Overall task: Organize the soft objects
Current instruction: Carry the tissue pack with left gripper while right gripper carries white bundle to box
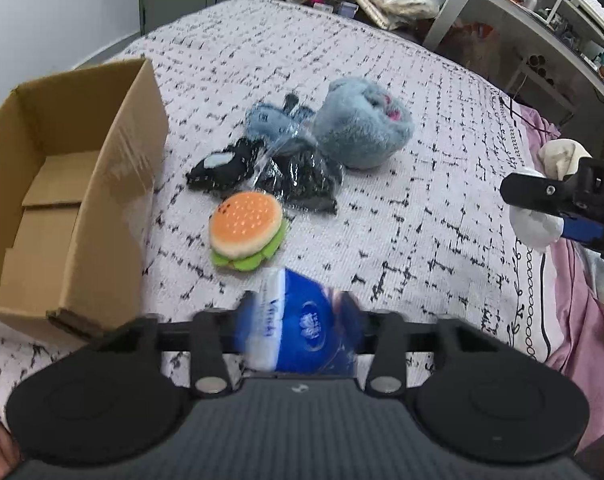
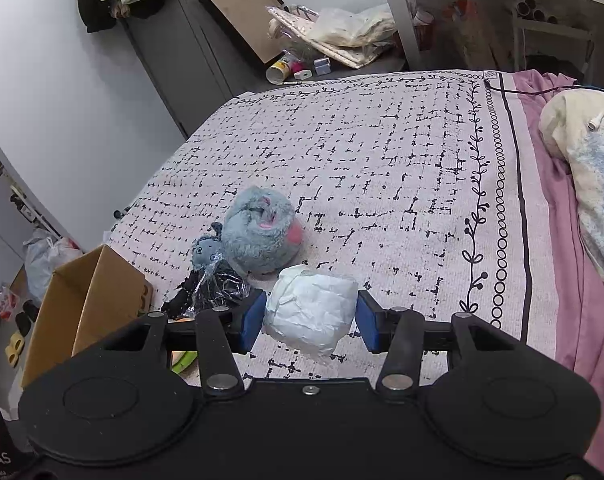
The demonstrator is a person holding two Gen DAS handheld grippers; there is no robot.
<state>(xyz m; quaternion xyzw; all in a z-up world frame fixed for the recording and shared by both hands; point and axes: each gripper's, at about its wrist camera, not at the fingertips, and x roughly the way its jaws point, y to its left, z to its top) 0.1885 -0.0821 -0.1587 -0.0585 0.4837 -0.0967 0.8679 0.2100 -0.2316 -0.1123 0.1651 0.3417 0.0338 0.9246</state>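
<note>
Left claw is clenched on the blue tissue pack, right claw grasps the white bundle; both soft, could squirm out before the cardboard box to the left.

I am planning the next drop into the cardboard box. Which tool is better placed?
Probably left: the left tool holds the blue pack beside the cardboard box; the right tool is farther away.

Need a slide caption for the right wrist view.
Right gripper grips a white packet above the bedspread, near a blue plush and cardboard box.
</note>
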